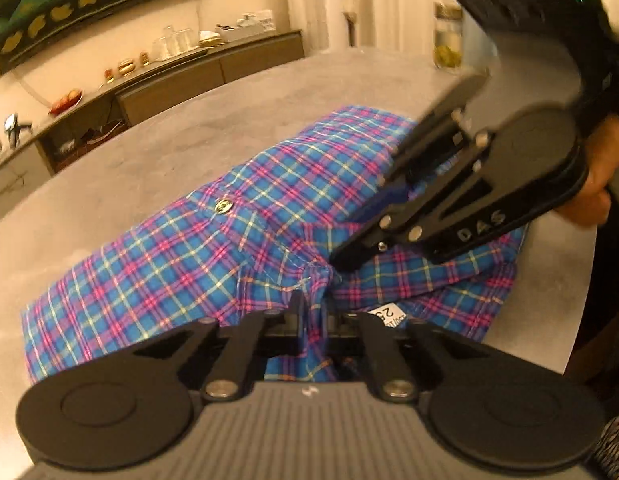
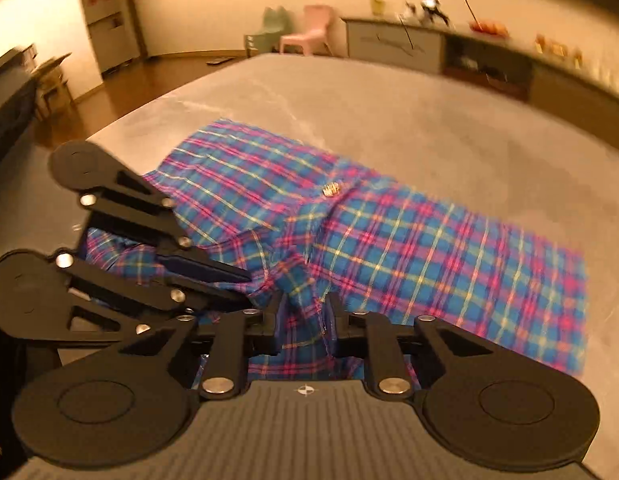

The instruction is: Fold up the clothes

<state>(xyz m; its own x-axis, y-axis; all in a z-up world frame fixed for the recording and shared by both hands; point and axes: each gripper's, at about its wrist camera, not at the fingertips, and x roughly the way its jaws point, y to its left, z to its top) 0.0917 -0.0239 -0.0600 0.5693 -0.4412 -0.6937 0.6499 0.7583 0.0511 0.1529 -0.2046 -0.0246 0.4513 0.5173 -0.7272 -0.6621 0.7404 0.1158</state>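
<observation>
Blue and pink plaid shorts [image 1: 213, 248] lie on a grey table [image 1: 121, 168], with a metal button [image 1: 223, 205] on top. My left gripper [image 1: 312, 312] is shut on a bunched fold of the shorts at their near edge. My right gripper [image 1: 341, 260] comes in from the right beside it, also closed on cloth. In the right wrist view the right gripper [image 2: 305, 312] pinches a fold of the shorts [image 2: 409, 248], and the left gripper [image 2: 245, 280] sits just to its left, fingers closed on the same edge.
A long low sideboard [image 1: 181, 76] with dishes and small items runs behind the table. A glass jar [image 1: 448, 40] stands at the table's far right. Small pink and green chairs [image 2: 305, 28] stand on the wooden floor beyond the table's [image 2: 429, 120] far edge.
</observation>
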